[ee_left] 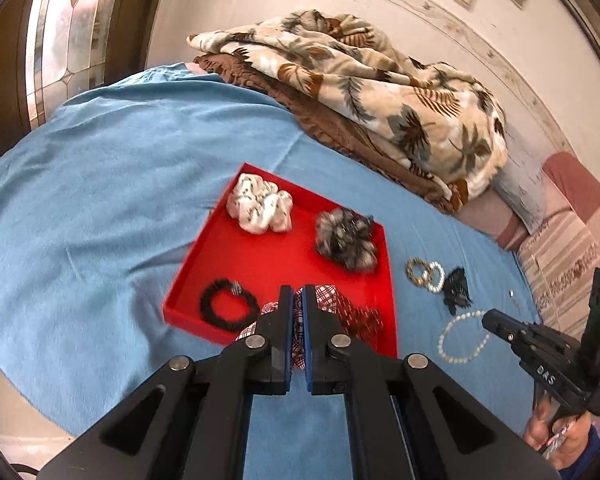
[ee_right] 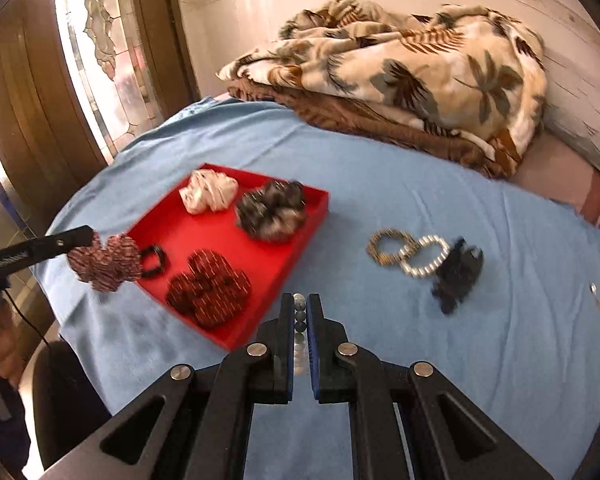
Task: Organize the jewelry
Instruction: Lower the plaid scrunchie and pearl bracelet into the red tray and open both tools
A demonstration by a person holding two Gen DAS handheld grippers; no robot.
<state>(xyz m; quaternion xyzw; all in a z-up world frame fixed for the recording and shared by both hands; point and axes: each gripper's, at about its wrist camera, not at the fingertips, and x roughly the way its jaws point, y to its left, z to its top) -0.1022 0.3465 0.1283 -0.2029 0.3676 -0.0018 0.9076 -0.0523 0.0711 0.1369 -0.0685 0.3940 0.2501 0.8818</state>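
My left gripper [ee_left: 298, 292] is shut on a red-and-white plaid scrunchie [ee_left: 324, 294], which hangs over the near side of the red tray [ee_left: 260, 264]. In the right wrist view this scrunchie [ee_right: 108, 260] dangles at the tray's left edge. Inside the tray lie a white scrunchie [ee_left: 260, 208], a grey-black scrunchie [ee_left: 346, 238], a black bead bracelet [ee_left: 228, 304] and a dark red scrunchie [ee_right: 208, 286]. My right gripper [ee_right: 300, 300] is shut on a pearl bead string [ee_right: 300, 316], whose loop [ee_left: 462, 338] hangs off its tip above the blue sheet.
On the sheet right of the tray lie a gold bracelet [ee_right: 388, 248], a silver-white bead bracelet [ee_right: 426, 256] and a black hair claw [ee_right: 458, 276]. A folded leaf-print blanket [ee_right: 412, 76] sits at the back by the wall. A door [ee_right: 28, 92] stands at the left.
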